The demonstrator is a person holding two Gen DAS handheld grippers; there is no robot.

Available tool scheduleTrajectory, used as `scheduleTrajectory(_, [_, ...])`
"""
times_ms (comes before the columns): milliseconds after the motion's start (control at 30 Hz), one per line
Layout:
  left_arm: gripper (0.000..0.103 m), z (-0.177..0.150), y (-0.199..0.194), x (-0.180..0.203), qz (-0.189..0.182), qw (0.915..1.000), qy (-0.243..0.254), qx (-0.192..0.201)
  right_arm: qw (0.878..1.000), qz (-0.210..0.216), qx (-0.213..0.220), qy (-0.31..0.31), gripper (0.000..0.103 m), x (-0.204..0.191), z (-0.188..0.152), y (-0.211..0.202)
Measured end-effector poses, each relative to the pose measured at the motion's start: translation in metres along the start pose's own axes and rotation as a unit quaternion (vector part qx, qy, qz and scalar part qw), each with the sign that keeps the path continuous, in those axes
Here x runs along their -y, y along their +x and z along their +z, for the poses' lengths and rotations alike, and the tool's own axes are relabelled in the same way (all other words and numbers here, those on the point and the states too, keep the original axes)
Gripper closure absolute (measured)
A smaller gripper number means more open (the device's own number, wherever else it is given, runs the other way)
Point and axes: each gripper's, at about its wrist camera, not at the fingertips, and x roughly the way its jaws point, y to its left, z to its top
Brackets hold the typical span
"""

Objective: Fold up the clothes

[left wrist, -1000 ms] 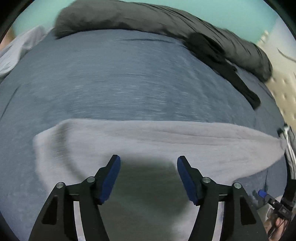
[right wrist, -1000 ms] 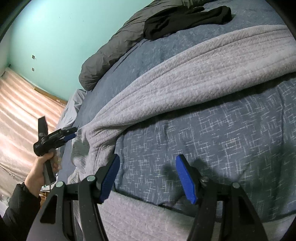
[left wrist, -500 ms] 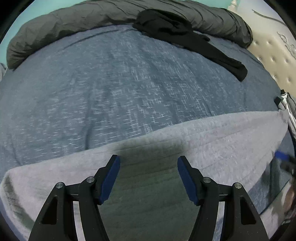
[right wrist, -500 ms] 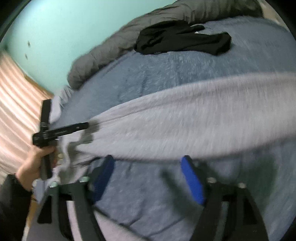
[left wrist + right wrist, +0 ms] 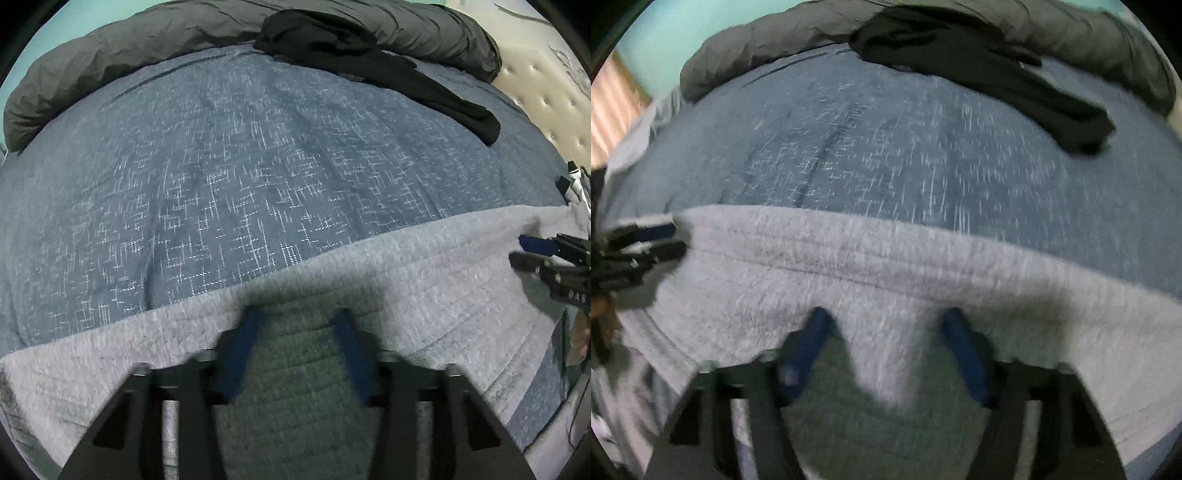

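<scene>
A light grey knitted garment (image 5: 424,280) lies in a long band across the near side of the bed. My left gripper (image 5: 297,328) hangs low over its left part. Its blue pads are blurred and set fairly close together, and shadowed grey fabric shows in the gap. My right gripper (image 5: 886,325) is open over the right part of the grey garment (image 5: 849,266), with a fold of it showing between the fingers. Each gripper also appears in the other's view: the right gripper (image 5: 524,253) at the right edge, the left gripper (image 5: 674,240) at the left edge.
The blue flecked bed cover (image 5: 258,166) stretches away beyond the garment. A black garment (image 5: 388,70) lies crumpled at its far side against a rolled dark grey duvet (image 5: 110,51). A cream tufted headboard (image 5: 546,99) is at the right. A hand shows under each gripper.
Both grippers have swung round to face across the bed and come down close over the grey garment. The left gripper's fingers have drawn closer together. The right gripper's gap is about the same.
</scene>
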Motion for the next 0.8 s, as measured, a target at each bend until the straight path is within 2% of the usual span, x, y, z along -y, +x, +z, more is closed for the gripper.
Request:
scheduleTrajectory(33, [0.089, 0.0, -0.001, 0.001, 0.0, 1.0, 0.004, 0.001, 1.0, -0.002, 0.004, 0.001, 0.082, 0.002, 0.0, -0.001])
scheduleTrajectory(67, [0.095, 0.0, -0.001, 0.003, 0.001, 1.0, 0.007, 0.002, 1.0, -0.001, 0.009, 0.005, 0.095, 0.005, 0.0, -0.004])
scheduleTrajectory(100, [0.103, 0.0, -0.002, 0.004, 0.001, 0.9999, 0.011, 0.002, 1.0, 0.003, 0.011, 0.006, 0.099, 0.008, 0.0, -0.005])
scheduleTrajectory(333, [0.103, 0.005, -0.018, 0.002, -0.003, 0.9998, 0.008, 0.018, 0.999, 0.011, 0.045, -0.008, 0.1, 0.006, -0.001, -0.025])
scheduleTrajectory(500, [0.103, 0.021, -0.027, -0.003, 0.0, 0.9989, -0.012, 0.046, 0.996, 0.01, 0.085, -0.009, 0.101, 0.01, 0.021, -0.044])
scheduleTrajectory(700, [0.103, 0.024, -0.013, -0.006, 0.017, 0.9991, -0.017, 0.035, 0.996, -0.005, 0.093, -0.013, 0.101, 0.012, 0.05, -0.042])
scheduleTrajectory(800, [0.103, 0.024, -0.003, -0.007, 0.023, 0.9993, -0.016, 0.024, 0.997, -0.006, 0.072, -0.015, 0.101, 0.014, 0.058, -0.022])
